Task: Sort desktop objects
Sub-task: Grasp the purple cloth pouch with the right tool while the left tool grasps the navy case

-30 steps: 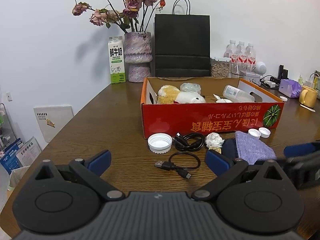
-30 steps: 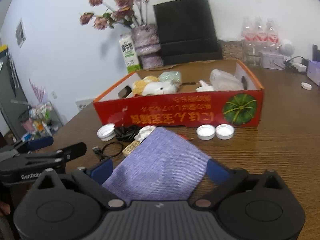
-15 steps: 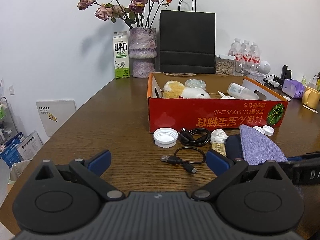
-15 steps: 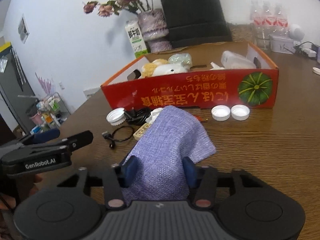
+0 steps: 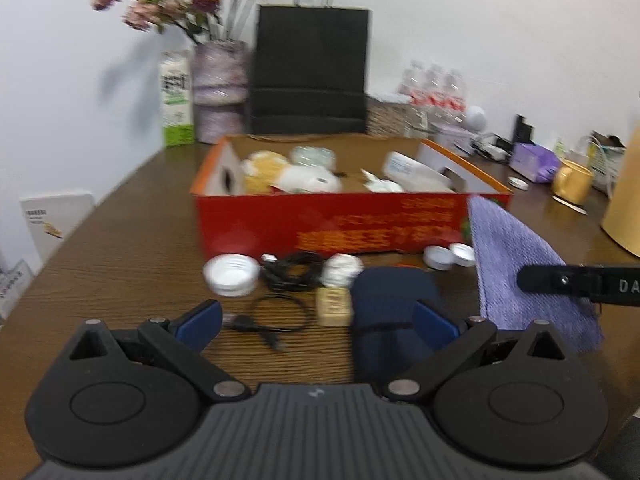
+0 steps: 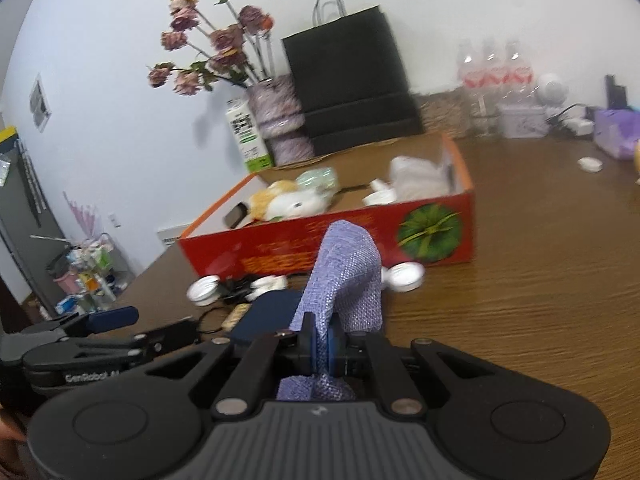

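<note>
The right gripper (image 6: 320, 346) is clenched on the purple woven pouch (image 6: 348, 276), pinching one edge so the rest stands up just ahead of it, clear of the bench (image 6: 520, 320). The cloth looks light, soft and floppy, likely to sag and swing, so a pinch near a hem suits it. Beyond it sits the red box (image 6: 360, 240). The left gripper (image 5: 316, 320) is spread wide, holding nothing, above a dark blue pouch (image 5: 394, 300).
</note>
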`<state>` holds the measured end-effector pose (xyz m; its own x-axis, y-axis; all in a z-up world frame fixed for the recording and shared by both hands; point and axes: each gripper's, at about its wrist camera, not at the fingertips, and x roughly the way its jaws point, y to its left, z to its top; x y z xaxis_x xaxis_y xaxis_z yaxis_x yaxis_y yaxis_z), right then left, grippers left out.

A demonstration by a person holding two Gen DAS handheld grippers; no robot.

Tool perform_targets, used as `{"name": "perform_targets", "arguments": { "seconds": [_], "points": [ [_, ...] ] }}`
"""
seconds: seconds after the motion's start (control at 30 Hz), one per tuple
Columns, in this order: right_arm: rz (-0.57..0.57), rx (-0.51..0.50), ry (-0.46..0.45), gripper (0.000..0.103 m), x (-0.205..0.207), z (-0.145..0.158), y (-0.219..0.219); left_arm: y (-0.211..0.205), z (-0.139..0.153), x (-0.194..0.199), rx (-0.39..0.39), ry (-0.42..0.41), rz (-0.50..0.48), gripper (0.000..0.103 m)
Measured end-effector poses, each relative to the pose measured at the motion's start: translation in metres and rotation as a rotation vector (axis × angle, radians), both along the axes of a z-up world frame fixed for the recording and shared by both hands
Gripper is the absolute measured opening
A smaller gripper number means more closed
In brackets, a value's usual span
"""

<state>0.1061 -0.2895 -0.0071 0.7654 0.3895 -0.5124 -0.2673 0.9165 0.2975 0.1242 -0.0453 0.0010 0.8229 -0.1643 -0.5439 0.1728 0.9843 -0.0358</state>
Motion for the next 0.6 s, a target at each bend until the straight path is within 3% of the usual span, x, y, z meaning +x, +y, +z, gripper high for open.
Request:
{"name": "perform_targets", "arguments": {
  "seconds": [0.23,0.47,0.53,0.6],
  "points": [
    [-0.002,-0.048,0.009,0.004,0.01,-0.007,-0.021,-0.038,-0.017,0.026,0.023,0.13,-0.05,0.103],
    [0.03,-0.071,0.023,0.004,0.02,-0.022,-0.027,-0.052,-0.032,0.042,0.014,0.206,0.001,0.103],
    [0.046,-0.081,0.017,0.004,0.02,-0.023,-0.027,-0.055,-0.033,0.042,0.03,0.196,0.025,0.099],
    [0.06,-0.102,0.008,0.004,0.02,-0.024,-0.024,-0.059,-0.032,0.041,0.043,0.18,0.037,0.083]
  ]
}}
